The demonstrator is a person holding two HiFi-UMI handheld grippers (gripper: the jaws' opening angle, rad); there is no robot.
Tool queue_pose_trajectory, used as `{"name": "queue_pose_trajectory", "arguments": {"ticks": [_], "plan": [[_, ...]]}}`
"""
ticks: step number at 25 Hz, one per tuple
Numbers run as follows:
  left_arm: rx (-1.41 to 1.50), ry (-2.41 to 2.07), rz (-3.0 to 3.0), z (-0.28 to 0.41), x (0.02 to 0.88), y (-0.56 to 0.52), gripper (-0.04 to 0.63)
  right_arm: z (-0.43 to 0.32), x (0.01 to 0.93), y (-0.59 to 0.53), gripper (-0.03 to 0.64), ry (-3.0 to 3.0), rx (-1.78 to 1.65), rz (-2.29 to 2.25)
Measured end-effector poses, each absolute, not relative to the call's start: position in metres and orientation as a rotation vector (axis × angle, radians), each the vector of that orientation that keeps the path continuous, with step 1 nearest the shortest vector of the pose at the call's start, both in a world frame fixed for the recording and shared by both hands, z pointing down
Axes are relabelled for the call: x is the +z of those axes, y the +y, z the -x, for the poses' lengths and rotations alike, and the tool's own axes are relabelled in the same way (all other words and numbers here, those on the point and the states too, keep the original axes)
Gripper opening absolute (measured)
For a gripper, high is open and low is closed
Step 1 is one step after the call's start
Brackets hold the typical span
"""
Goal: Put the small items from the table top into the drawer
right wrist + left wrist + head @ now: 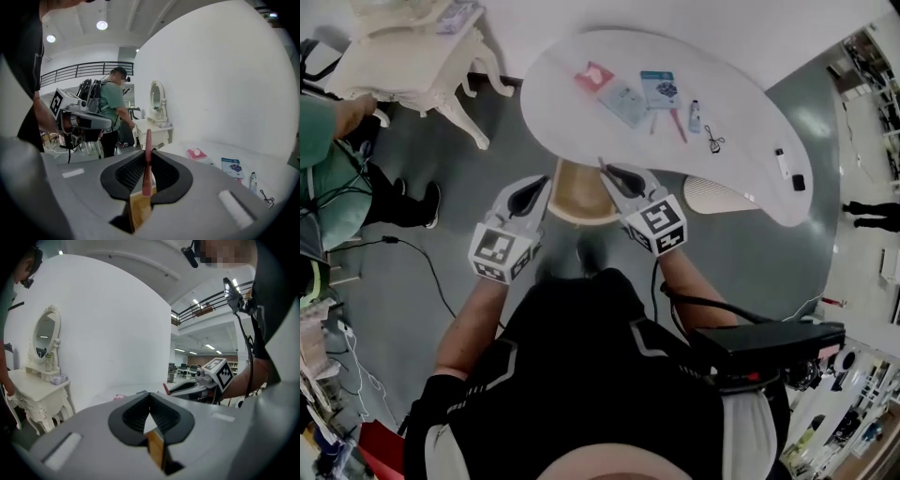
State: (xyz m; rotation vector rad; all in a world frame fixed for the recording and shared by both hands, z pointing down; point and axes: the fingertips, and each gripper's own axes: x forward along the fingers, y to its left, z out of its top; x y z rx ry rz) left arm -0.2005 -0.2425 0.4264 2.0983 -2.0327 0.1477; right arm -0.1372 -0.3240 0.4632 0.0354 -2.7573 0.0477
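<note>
1. Head view: the left tongs (pixel 546 181) hang just short of the near edge of the desk (pixel 562 103). The left gripper view shows their jaws together, with nothing between them.
2. The tan wooden opening (pixel 577 199) under the desk edge, between both tongs, we judge to be the drawer.
3. The right tongs (pixel 148 157) are clamped on the lower part of a thin pink stick (pixel 148 136), which stands up past the tips.
4. We judge the stick light, stiff and smooth, so it is liable to pivot. Hold it mid-length, flat on the pads.
5. On the desk lie a pink packet (pixel 593 77), a blue card (pixel 659 89), a small tube (pixel 695 116) and a white marker (pixel 782 162). The flat pieces look thin, so take them by an edge.
6. The print on the blue card is too small to read. The cubes carry only square markers.
</note>
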Motion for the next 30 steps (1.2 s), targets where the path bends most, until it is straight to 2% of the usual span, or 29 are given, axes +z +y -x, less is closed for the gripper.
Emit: {"name": "queue_pose_trajectory", "arguments": {"ticks": [30], "plan": [[0.261,-1.917,-1.75,0.215,0.612,-0.233,0.0,0.151,0.701,-0.303,0.049,-2.213,-0.267,0.496]]}}
